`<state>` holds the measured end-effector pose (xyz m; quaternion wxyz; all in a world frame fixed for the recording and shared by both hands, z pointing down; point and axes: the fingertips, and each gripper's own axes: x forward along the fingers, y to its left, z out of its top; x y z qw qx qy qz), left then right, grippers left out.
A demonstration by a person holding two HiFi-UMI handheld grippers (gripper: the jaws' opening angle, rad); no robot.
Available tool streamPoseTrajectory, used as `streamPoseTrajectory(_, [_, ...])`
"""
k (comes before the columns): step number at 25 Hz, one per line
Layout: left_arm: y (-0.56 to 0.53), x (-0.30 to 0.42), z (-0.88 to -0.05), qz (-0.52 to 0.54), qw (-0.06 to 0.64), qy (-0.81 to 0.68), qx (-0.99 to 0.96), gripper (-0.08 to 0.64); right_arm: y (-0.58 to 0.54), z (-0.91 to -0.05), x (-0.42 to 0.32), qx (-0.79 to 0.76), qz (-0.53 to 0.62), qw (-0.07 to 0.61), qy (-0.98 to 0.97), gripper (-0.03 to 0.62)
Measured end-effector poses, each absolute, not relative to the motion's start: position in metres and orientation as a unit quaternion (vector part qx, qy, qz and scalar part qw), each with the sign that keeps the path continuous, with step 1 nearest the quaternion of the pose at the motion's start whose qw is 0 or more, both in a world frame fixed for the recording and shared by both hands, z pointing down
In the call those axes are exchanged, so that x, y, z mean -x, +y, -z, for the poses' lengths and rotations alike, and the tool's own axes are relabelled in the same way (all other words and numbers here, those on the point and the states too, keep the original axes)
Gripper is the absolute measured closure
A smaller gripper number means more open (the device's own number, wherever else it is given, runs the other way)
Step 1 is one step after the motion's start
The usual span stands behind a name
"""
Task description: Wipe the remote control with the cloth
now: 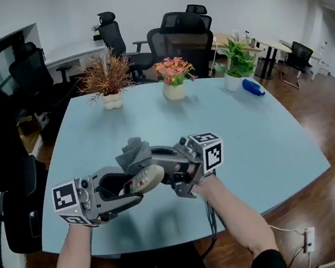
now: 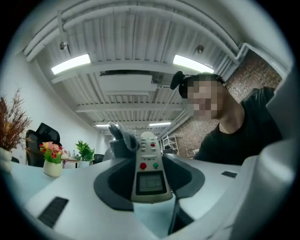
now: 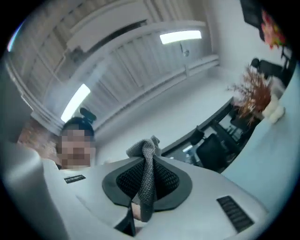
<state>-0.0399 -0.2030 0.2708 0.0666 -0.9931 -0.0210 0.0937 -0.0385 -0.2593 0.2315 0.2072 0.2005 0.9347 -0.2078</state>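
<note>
While a person stands at the near edge of a pale blue table (image 1: 267, 141), the left gripper (image 1: 133, 189) is clenched on a cream remote control (image 1: 146, 178), its dark pads pressed against the remote's two long sides. The remote is held in the air above the table's near edge. Its button face, with a red button, a green one and a small screen, is turned to the left gripper view.

The right gripper (image 1: 153, 158), also above the table's near edge, is clamped on a grey knitted cloth (image 1: 134, 154). The fabric is pinched flat between the jaws, and a bunched tuft stands out past their tips. The cloth sits right at the remote's free end, and the frames do not settle whether the two touch. The grippers meet nearly tip to tip.

Along the table's far side stand a pot of dried brown grass (image 1: 108, 78), a pot of pink and orange flowers (image 1: 174, 77) and a leafy green plant (image 1: 236, 63), with a blue object (image 1: 252, 88) lying by the far right corner. Black office chairs (image 1: 185, 30) stand beyond the table.
</note>
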Motion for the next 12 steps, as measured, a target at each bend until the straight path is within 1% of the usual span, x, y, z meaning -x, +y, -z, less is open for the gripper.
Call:
streamPoseTrajectory(4, [-0.195,0.040,-0.273,-0.073,0.109,-0.031,0.991,0.383,-0.237,-0.219,0.021,-0.321,0.235,0.237,0.886,0.568])
streamPoseTrajectory(7, [-0.196,0.045,-0.276,-0.061,0.119,-0.021,0.991,0.383,-0.218,-0.199,-0.013,-0.366,0.170,0.281,0.871,0.568])
streamPoseTrajectory(9, [-0.199,0.049,-0.275,-0.062,0.115,-0.014,0.991,0.382,-0.218,-0.191,-0.022,-0.339,0.125,0.297,0.884,0.568])
streamPoseTrajectory(12, [-0.210,0.057,-0.271,-0.067,0.115,0.015,0.991,0.382,-0.235,-0.200,0.001,-0.248,0.103,0.248,0.931,0.568])
